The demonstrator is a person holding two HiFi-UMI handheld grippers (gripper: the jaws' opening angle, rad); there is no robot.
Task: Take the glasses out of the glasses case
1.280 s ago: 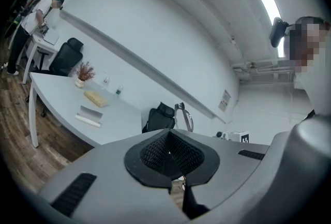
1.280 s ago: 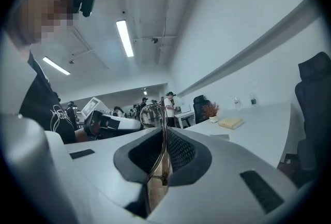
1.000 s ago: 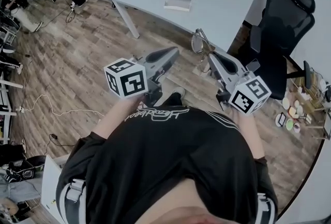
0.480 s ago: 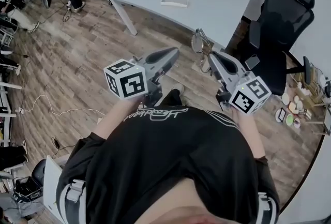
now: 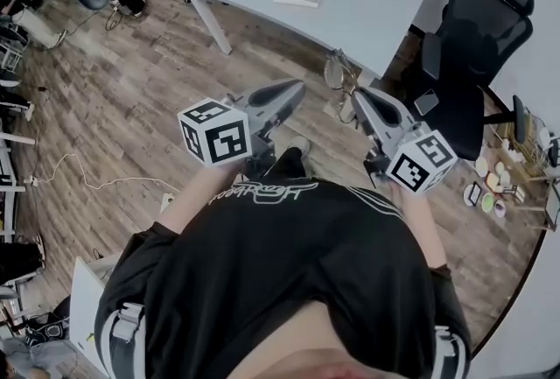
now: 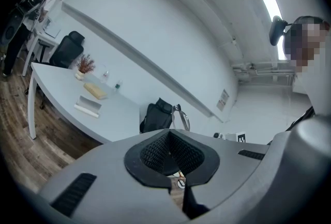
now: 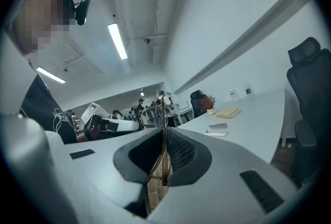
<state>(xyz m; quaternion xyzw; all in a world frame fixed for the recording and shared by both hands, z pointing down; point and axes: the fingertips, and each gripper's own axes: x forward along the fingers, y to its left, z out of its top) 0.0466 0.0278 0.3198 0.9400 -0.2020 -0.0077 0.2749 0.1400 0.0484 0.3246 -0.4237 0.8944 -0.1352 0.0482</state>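
You held the glasses (image 5: 335, 71) pinched by one thin temple in the right gripper (image 5: 359, 97), likely to spare the lenses, at centre frame well apart from the table (image 5: 376, 1) at the top, while the left gripper (image 5: 294, 88) had its jaws pressed together on nothing.

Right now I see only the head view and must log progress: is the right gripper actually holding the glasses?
Observer: Yes. The right gripper view shows the right gripper with its jaws shut on a thin temple arm of the glasses.
Operator: Is the left one gripping them too?
Observer: No. In the left gripper view the left gripper has its jaws together with nothing between them.
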